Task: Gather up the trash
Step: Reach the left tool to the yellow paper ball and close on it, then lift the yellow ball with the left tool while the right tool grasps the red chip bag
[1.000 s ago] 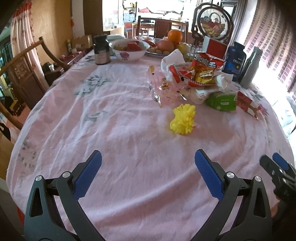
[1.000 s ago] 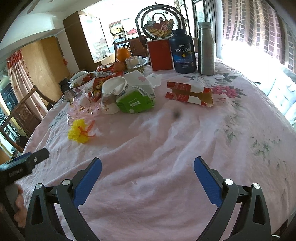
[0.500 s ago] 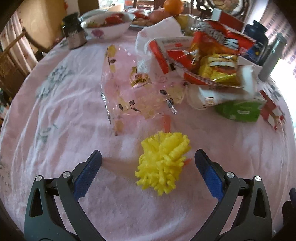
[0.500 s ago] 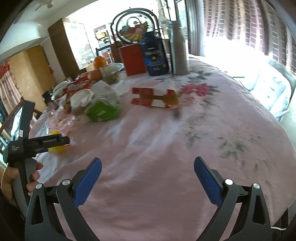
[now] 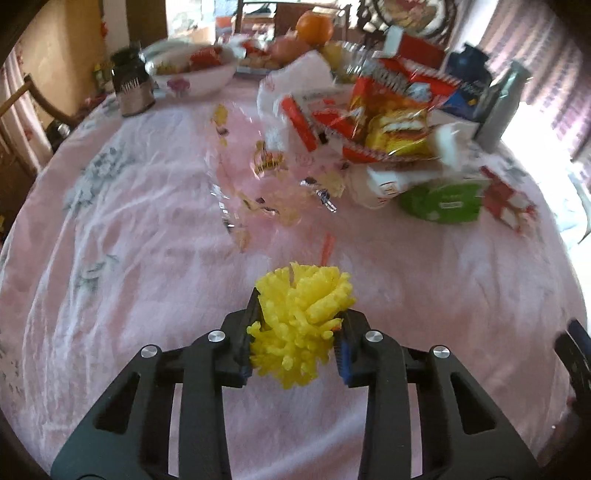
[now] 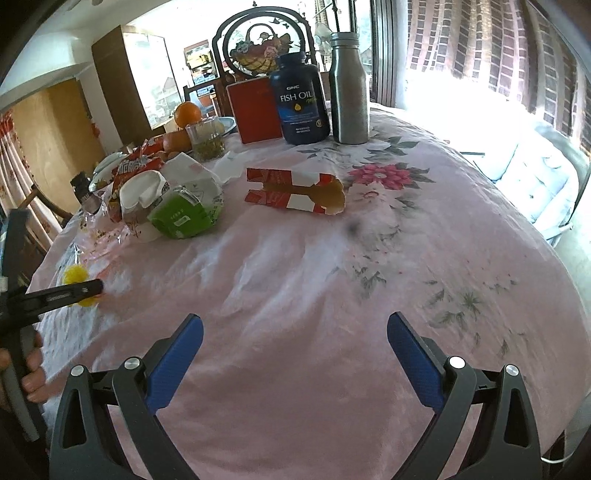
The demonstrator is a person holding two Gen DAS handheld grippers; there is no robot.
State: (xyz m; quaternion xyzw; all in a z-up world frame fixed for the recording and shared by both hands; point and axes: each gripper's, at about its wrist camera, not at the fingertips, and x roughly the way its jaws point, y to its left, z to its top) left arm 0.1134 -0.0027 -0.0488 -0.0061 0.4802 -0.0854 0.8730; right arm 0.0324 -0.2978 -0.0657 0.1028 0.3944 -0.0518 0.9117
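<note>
My left gripper (image 5: 297, 325) is shut on a frilly yellow wad of trash (image 5: 301, 314) just above the pink tablecloth (image 5: 147, 240). It also shows in the right wrist view, at the far left, where the yellow wad (image 6: 75, 275) sits in the left gripper (image 6: 86, 290). My right gripper (image 6: 295, 354) is open and empty over the cloth. Beyond lie a clear printed plastic wrapper (image 5: 273, 184), red and yellow snack bags (image 5: 391, 122), a crushed white cup (image 6: 142, 195), a green packet (image 6: 181, 218) and a flattened red-and-white carton (image 6: 295, 190).
A fish oil jar (image 6: 301, 99), a metal bottle (image 6: 349, 88), a red box (image 6: 255, 110) and a glass (image 6: 207, 138) stand at the back. A floral bowl (image 5: 192, 75), a dark jar (image 5: 131, 86) and fruit (image 5: 314, 26) are far across. Wooden chairs stand at the left.
My left gripper has moved forward to the yellow wad and shut on it. My right gripper has stayed open and has turned a little over the cloth.
</note>
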